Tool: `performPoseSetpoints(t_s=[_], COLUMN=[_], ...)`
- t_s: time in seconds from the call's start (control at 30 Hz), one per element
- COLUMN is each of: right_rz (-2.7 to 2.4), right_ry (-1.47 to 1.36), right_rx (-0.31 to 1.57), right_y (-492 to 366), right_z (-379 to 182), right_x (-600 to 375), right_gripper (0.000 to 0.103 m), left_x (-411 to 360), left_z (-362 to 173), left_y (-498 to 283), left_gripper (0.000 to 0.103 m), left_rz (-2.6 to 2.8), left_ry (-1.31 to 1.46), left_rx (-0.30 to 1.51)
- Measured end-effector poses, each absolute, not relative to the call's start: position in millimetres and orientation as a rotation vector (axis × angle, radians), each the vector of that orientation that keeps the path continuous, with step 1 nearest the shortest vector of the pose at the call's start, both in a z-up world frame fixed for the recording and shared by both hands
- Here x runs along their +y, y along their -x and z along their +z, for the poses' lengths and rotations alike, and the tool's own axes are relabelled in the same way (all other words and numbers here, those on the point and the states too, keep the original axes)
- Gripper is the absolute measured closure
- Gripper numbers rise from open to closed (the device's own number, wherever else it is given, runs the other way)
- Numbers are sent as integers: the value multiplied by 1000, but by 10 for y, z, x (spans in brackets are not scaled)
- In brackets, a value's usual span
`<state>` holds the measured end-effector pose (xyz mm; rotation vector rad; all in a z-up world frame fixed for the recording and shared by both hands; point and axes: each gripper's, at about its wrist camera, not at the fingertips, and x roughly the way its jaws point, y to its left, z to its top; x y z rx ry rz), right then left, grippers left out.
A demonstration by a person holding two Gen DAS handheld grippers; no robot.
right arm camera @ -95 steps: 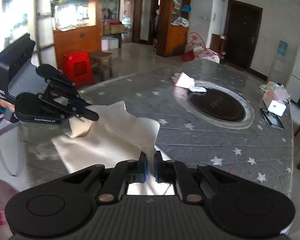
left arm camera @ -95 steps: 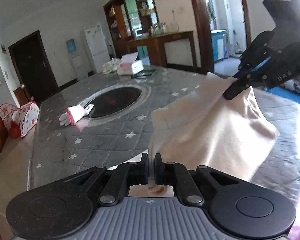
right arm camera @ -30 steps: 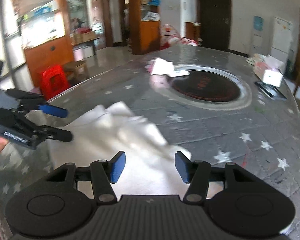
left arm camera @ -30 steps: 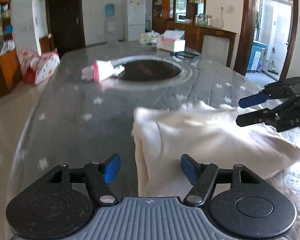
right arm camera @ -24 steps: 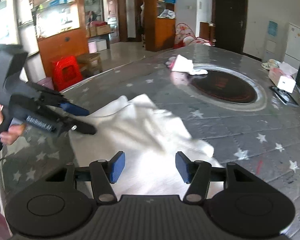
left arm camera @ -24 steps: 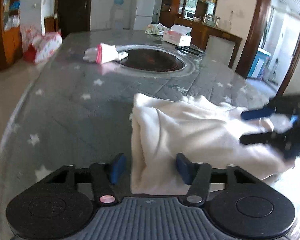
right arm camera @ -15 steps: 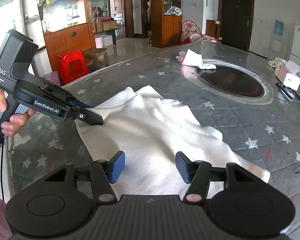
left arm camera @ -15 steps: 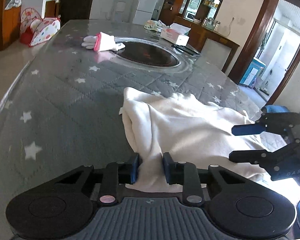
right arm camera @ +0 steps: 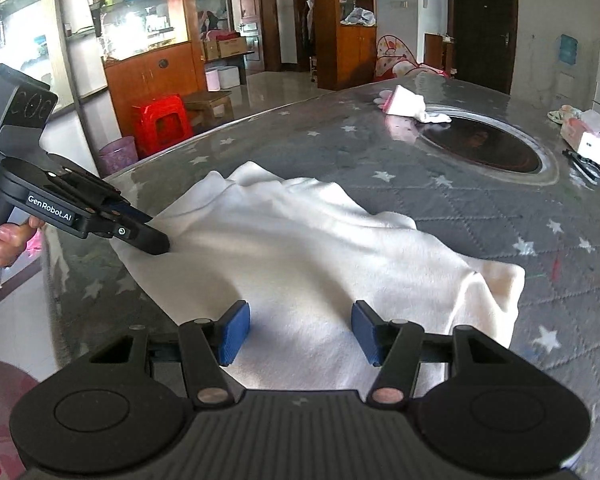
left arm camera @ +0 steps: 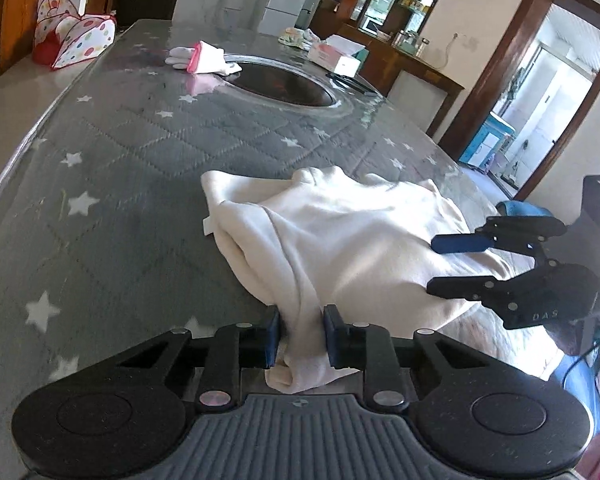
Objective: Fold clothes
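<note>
left wrist view: close, low over grey star-quilted table, facing doorway side. right wrist view: opposite slant. both share cream fleece garment.

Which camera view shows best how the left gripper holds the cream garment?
The left wrist view: the left gripper has jaws shut on a bunched edge of the cream garment. The right wrist view shows only its dark tip against the cloth.

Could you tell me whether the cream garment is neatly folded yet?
Not yet: the cream garment lies rumpled, one edge bunched in the left gripper.
</note>
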<state>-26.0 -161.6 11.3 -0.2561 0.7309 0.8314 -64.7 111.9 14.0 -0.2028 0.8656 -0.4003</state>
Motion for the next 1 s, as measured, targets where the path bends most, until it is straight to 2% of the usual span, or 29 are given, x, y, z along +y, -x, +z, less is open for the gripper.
performPoseSetpoints(t_s=[0.3, 0.4, 0.73, 1.0], right_rz=[865, 849, 729, 668], right_ry=[230, 213, 117, 85], right_rx=[721, 702, 728, 765], right_y=[493, 474, 110, -77], right_z=[207, 291, 244, 71], right_x=[-1646, -1721, -1981, -2108], right_gripper=[45, 45, 47, 48], left_x=[1160, 1151, 827, 468], left_z=[278, 389, 477, 278], left_y=[835, 874, 761, 641], left_gripper=[68, 58, 58, 58], left_rz=[-371, -354, -433, -502], left_ry=[123, 78, 36, -19], left_rx=[840, 802, 746, 776])
